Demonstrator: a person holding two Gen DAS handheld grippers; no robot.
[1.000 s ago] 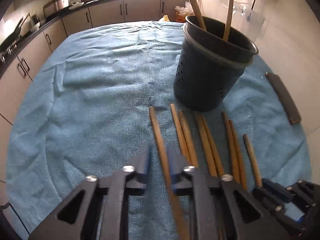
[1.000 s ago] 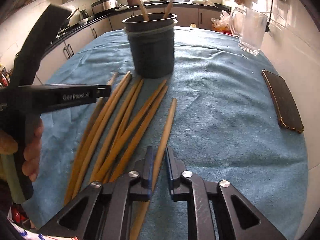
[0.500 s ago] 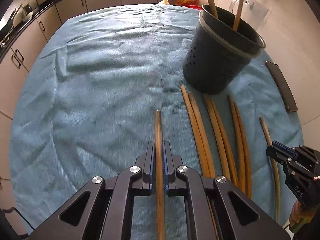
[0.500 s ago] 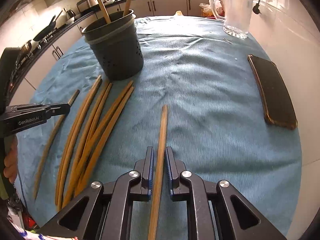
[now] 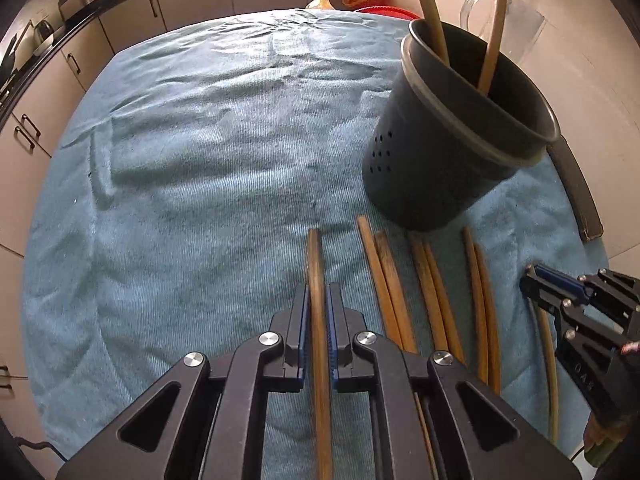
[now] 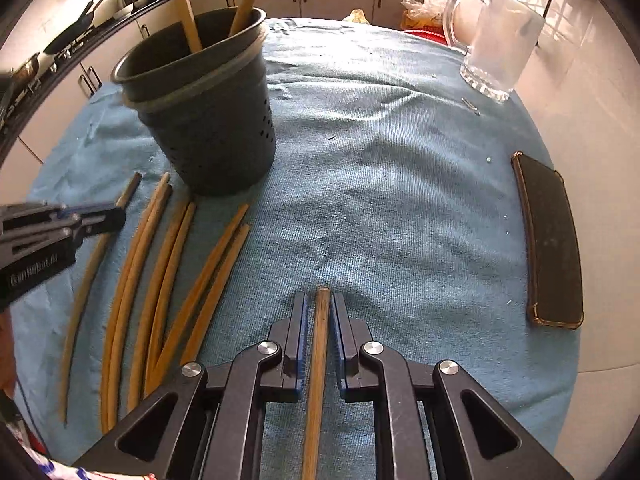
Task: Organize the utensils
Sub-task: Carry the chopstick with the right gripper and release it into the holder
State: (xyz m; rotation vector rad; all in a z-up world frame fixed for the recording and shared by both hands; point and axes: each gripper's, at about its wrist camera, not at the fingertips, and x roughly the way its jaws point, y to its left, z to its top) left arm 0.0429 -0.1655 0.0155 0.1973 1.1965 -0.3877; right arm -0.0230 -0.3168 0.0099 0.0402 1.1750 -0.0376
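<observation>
Two grippers, each pinching one chopstick, work over a table (image 5: pixel 208 152) covered by a blue towel. Kitchen cabinets line the far edge.

Dark perforated utensil holder (image 5: pixel 448 152) stands upright on the towel at the far side, two sticks already leaning inside it. Glass mug (image 6: pixel 496 40) sits beyond it near the wall; a phone (image 6: pixel 554 240) lies flat by the right edge, well apart from the work.

Row of loose chopsticks (image 6: pixel 160 276) lies on the towel just in front of the holder, roughly parallel, six in close pairs.

Left gripper (image 5: pixel 318 328): jaws pressed onto a single chopstick (image 5: pixel 316 272), which runs forward between the pads, tip pointing toward the holder, left of the row.

Right gripper (image 6: pixel 320 336): jaws likewise clamped on a second chopstick (image 6: pixel 320 320), held to the right of the row over bare towel.

Step in hand, by my reading: both sticks gripped and clear of the row; carry phase to the holder. Holder not yet reached.

Next move calls for raising each stick above the rim, tipping it toward vertical, and lowering it tip-first into the opening without striking the two leaning sticks or the other gripper. One hand at a time is likely safer.
</observation>
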